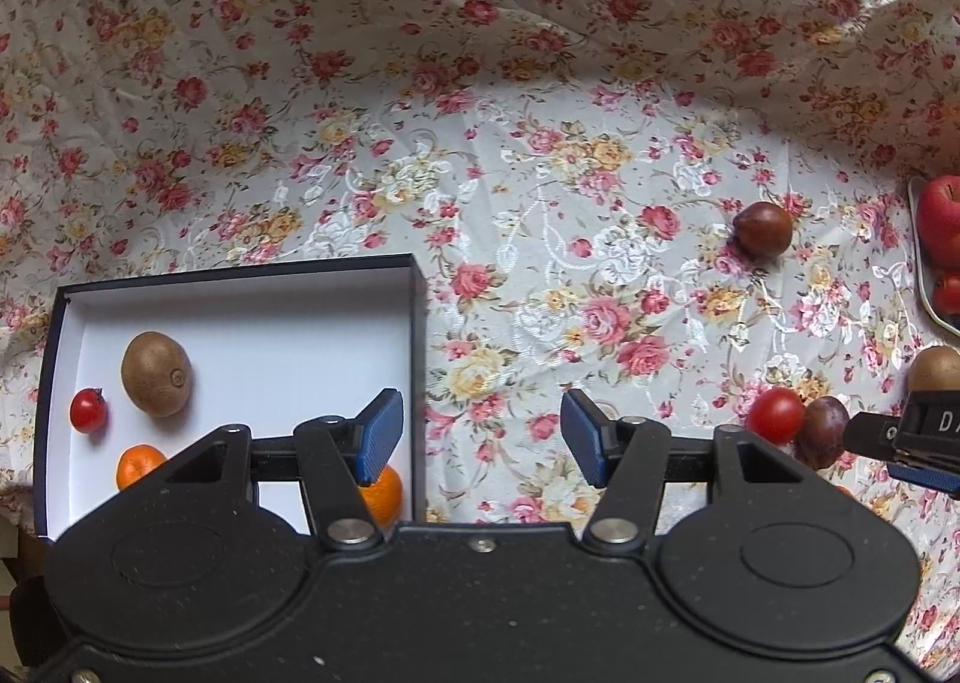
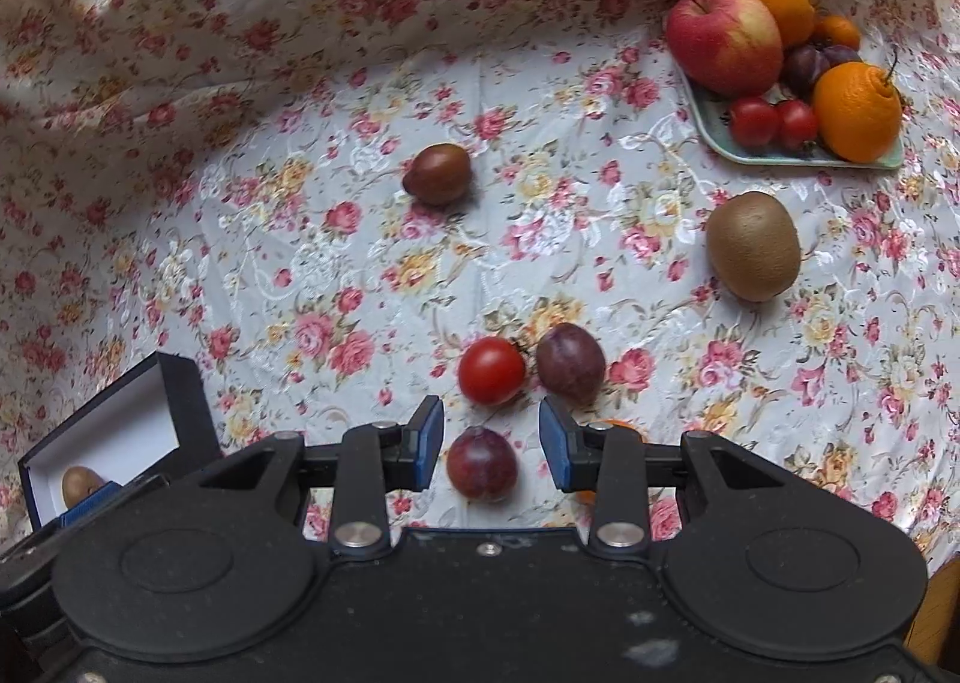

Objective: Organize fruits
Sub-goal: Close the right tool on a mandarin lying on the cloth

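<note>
My left gripper (image 1: pixel 483 437) is open and holds nothing; its left finger hangs over the right wall of a dark-rimmed white box (image 1: pixel 240 317). In the box lie a kiwi (image 1: pixel 156 374), a cherry tomato (image 1: pixel 88 410) and two mandarins (image 1: pixel 138 464). My right gripper (image 2: pixel 492 446) is open above the cloth. A dark red plum (image 2: pixel 482 464) lies between its pads, with a gap on the right side. Just beyond it are a cherry tomato (image 2: pixel 492 371) and another plum (image 2: pixel 570 362).
A pale green tray (image 2: pixel 804 158) at the far right holds an apple (image 2: pixel 723 38), oranges, tomatoes and plums. A loose kiwi (image 2: pixel 753 245) and a brown fruit (image 2: pixel 438 173) lie on the floral cloth (image 2: pixel 300 263). Something orange (image 2: pixel 618 425) peeks from behind the right finger.
</note>
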`<state>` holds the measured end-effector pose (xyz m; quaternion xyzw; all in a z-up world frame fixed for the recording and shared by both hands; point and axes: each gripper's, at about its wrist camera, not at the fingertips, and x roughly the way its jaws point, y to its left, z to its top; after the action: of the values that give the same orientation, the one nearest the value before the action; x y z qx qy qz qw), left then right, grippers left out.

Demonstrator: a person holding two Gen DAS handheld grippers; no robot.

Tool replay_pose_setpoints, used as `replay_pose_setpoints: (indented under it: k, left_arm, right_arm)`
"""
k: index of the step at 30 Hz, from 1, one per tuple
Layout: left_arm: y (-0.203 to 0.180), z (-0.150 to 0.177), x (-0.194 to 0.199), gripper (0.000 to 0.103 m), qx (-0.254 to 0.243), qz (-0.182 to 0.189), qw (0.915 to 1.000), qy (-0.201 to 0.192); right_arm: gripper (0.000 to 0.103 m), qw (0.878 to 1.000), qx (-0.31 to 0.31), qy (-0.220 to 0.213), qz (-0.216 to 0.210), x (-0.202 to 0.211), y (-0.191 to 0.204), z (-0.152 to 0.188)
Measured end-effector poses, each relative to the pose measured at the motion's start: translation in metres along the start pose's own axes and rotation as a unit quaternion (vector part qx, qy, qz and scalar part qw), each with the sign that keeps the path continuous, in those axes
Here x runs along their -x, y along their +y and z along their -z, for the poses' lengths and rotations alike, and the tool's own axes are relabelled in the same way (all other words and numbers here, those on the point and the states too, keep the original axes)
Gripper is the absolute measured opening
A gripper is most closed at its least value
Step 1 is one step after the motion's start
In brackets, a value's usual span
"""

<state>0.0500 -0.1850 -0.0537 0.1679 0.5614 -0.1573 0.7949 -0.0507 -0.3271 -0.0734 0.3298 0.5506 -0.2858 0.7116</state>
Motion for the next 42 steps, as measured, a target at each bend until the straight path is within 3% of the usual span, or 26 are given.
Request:
replay_pose_setpoints:
  k: [10,16,21,39,42]
  left_arm:
    - [-0.063,-0.007,-0.007,0.062,-0.050,0.022,0.9985,0.009]
    - [-0.083,-0.003,-0.010,0.062,-0.075,0.020,0.9969,0.012]
    - [-0.082,-0.003,-0.013,0.062,-0.069,0.017,0.9973,0.018]
    - [-0.046,-0.008,-0.013,0.062,-0.036,0.028,0.9987,0.024]
    - [-0.040,-0.009,-0.014,0.062,-0.028,0.028,0.9989,0.026]
  right_arm:
    - [0.039,0.998,-0.047,0.007,0.027,0.000,-0.053,-0.021]
    - [0.039,0.997,-0.055,0.042,0.022,-0.010,-0.074,-0.018]
    - [0.039,0.994,-0.056,0.097,-0.018,-0.022,-0.071,-0.007]
    - [0.038,0.995,-0.006,0.096,0.011,-0.049,-0.032,0.001]
    - [0.042,0.995,0.002,0.094,0.025,-0.053,-0.024,0.004]
